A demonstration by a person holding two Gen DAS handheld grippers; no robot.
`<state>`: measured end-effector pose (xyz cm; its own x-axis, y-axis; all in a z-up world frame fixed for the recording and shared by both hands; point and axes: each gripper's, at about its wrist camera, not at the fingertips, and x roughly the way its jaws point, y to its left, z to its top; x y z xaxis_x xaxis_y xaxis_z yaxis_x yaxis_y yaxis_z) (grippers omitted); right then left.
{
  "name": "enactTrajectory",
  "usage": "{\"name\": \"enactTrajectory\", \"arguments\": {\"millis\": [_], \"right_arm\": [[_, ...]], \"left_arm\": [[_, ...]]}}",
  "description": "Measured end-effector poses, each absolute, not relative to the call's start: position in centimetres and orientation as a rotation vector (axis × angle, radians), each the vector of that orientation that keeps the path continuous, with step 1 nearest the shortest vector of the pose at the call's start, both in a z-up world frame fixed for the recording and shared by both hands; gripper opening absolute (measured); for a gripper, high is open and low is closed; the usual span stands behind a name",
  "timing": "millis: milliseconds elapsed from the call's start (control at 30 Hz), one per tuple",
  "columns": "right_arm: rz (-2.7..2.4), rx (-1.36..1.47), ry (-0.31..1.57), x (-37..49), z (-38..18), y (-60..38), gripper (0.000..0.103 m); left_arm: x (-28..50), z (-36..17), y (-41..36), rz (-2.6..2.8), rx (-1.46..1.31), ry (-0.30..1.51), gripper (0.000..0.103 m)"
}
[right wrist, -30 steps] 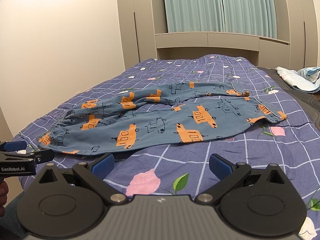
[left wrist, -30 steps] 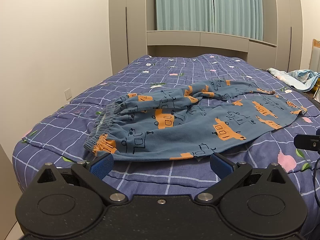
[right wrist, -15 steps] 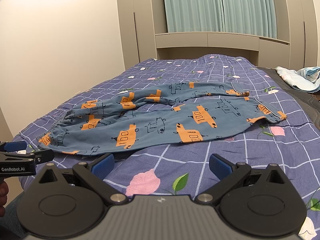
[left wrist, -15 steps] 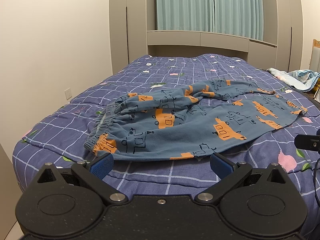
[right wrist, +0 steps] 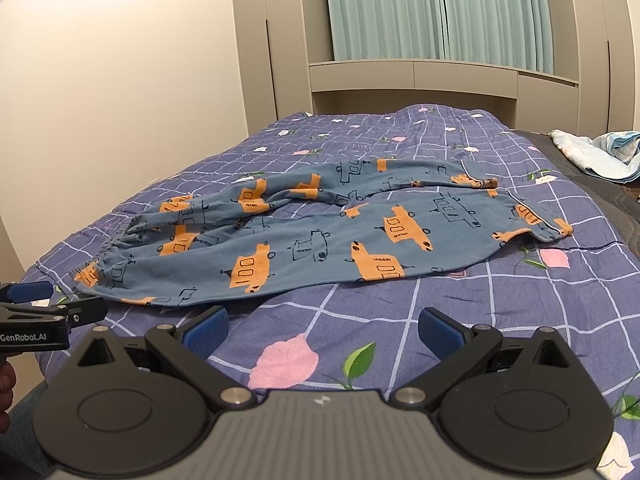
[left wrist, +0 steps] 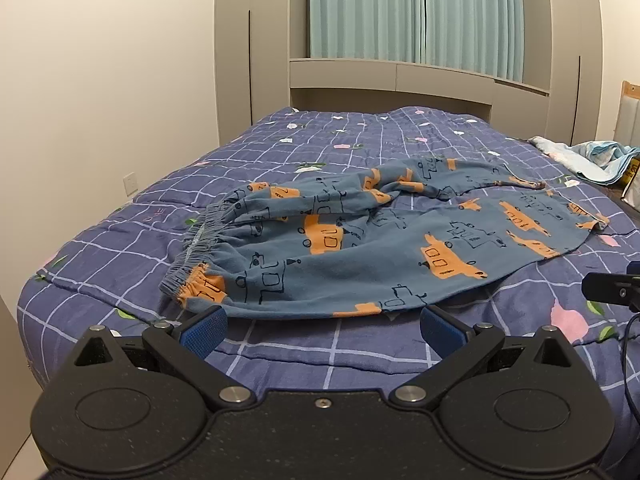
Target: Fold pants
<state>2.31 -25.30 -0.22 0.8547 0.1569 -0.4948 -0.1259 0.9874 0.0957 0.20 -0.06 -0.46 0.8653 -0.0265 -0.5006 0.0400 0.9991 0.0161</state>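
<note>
Left wrist view: my left gripper (left wrist: 322,326) hangs jaws wide, empty, just short of the waistband (left wrist: 191,256). Truck-print pants (left wrist: 384,248) lie crumpled, unfolded, on the quilt (left wrist: 280,152). Right gripper (right wrist: 322,326) likewise spread. Folding unstarted; next I'd pinch waistband and cuff (right wrist: 558,228), I reckon.

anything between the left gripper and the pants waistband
Nothing but bare quilt. In the left wrist view the open left gripper sits just short of the pants, whose waistband lies ahead and left, with no object between.

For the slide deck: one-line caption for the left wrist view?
Open left gripper faces unfolded blue car-print pants on a purple checked quilt, waistband nearest.
</note>
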Motion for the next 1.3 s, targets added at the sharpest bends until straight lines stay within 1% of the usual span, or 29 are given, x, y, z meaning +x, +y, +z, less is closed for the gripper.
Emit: {"name": "enactTrajectory", "arguments": {"millis": [600,967,1133,1300], "right_arm": [[0.142,0.062,0.533,2.9,-0.4,-25.4,0.103],[0.201,-0.026,0.545,5.1,1.1,-25.1,0.103],[0.258,-0.053,0.590,7.3,2.2,-25.0,0.103],[0.377,-0.053,0.574,10.6,3.5,-25.4,0.103]], "left_arm": [[1.5,-1.2,0.0,-0.025,0.025,0.580,0.103],[5.9,1.4,1.7,0.036,0.017,0.571,0.103],[8.6,2.5,2.9,0.067,0.040,0.576,0.103],[12.1,3.6,5.1,0.090,0.041,0.614,0.103]]}}
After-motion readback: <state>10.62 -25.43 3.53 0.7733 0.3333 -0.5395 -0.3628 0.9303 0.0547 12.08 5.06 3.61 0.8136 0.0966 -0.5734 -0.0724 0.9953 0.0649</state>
